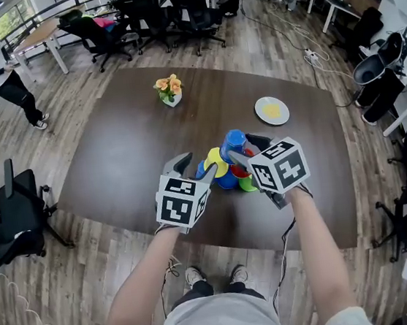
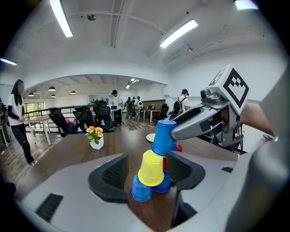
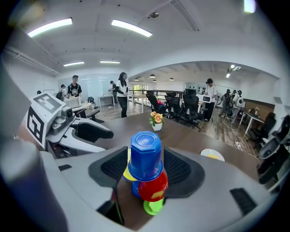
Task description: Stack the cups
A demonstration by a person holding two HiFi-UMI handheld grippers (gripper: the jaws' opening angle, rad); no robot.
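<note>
**Colleague:** How do the fingers stand on your side?

**Me:** My left gripper (image 2: 148, 159) is released, with the jaws wide and nothing pressed. The yellow cup (image 2: 151, 168) and a blue base cup (image 2: 141, 189) under it stand just in front of its fingertips, apart from both pads. My right gripper (image 3: 146, 165) is clenched on the top blue cup (image 3: 145, 152). This cup sits between the pads, over the red cup (image 3: 153, 185), and the green cup (image 3: 153, 206) is below that.

**Colleague:** What can go wrong from here?

**Me:** I think the top cup looks a little tilted. If I let it go like this, it may slide off the yellow and red cups and bring the pyramid down. When the right jaws open, one pad can also drag the rim sideways. The left fingertips are very near too, so a small push forward would knock the yellow cup.

**Colleague:** Anything behind?

**Me:** Beyond the fingers there is bare table (image 1: 129, 152), then the flower pot (image 1: 169, 89) and a plate (image 1: 271, 110), both well apart. A fallen cup could roll that way.
</note>
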